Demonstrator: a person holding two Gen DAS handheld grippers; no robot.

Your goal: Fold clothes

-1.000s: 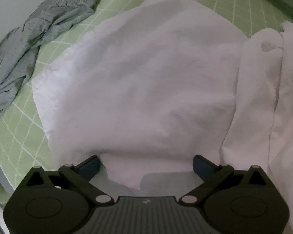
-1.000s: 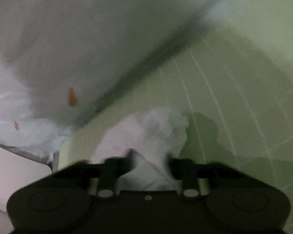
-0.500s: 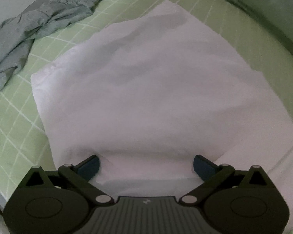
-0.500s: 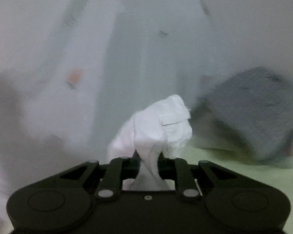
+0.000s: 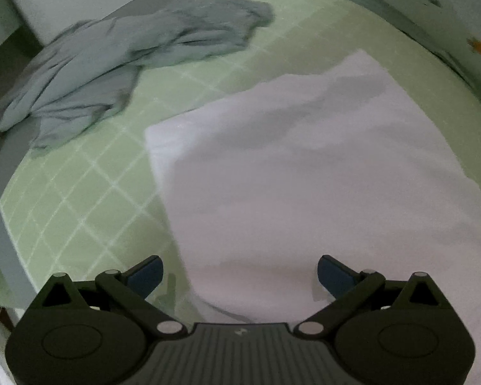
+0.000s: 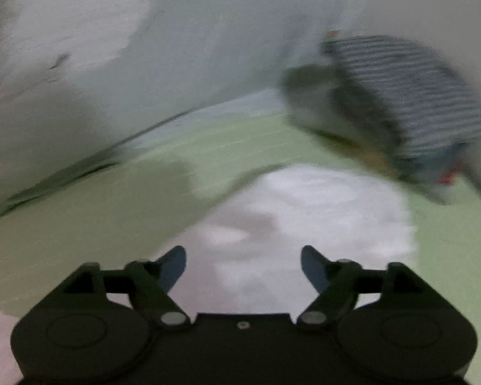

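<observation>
Ahead and to the left of the left hand-held gripper (image 5: 240, 271), a crumpled grey garment (image 5: 118, 61) lies in soft ridges on the pale green grid mat (image 5: 77, 205). Its fingers are spread wide apart and hold nothing. Straight ahead of them, reaching off to the right, a white garment (image 5: 304, 173) lies flat, smooth, roughly rectangular. The right hand-held gripper (image 6: 243, 266) also stands apart and empty, with white cloth (image 6: 308, 211) just ahead. Farther right sits a blurred striped bundle (image 6: 410, 96).
</observation>
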